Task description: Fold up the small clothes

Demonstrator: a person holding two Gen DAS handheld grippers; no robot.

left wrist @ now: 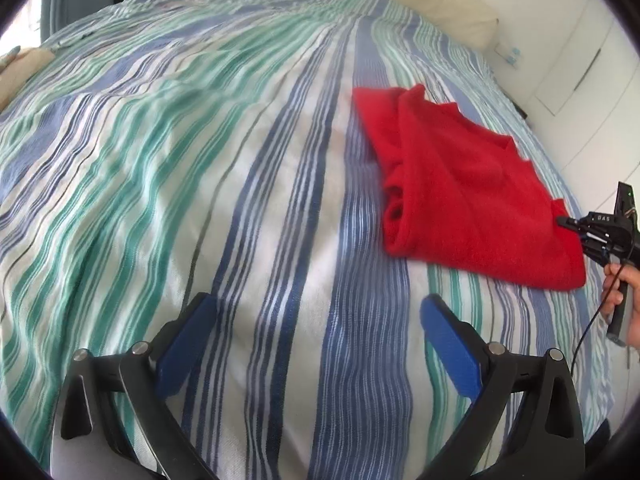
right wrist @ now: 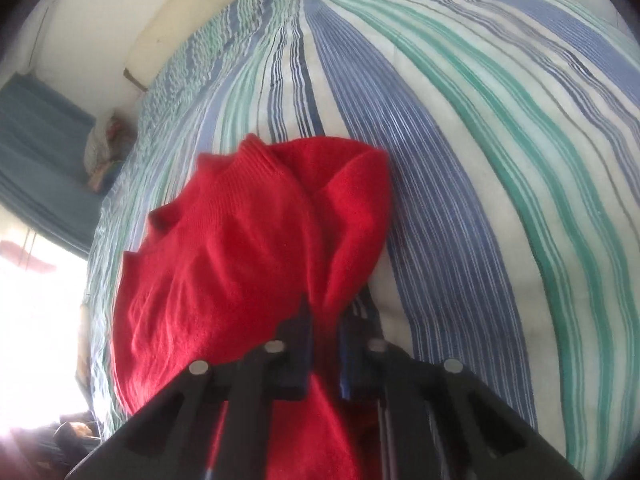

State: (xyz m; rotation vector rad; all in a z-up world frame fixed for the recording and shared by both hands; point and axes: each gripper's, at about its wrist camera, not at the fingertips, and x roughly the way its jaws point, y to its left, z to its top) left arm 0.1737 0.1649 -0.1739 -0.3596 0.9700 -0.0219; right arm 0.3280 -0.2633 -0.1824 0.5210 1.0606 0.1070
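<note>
A red knit garment (left wrist: 464, 192) lies partly folded on the striped bedspread (left wrist: 240, 160), right of centre in the left wrist view. My left gripper (left wrist: 320, 320) is open and empty, low over the bedspread, to the left of and nearer than the garment. My right gripper (left wrist: 568, 222) shows at the right edge, its tips at the garment's right corner. In the right wrist view the right gripper (right wrist: 326, 316) is shut on an edge of the red garment (right wrist: 248, 248), which spreads out ahead of it over the bedspread (right wrist: 480, 140).
A cream pillow or headboard pad (left wrist: 452, 4) runs along the far edge of the bed. White wardrobe doors (left wrist: 592, 72) stand to the right. A bundle of clothes (right wrist: 104, 148) sits beside the bed, by a blue curtain (right wrist: 44, 168) and a bright window.
</note>
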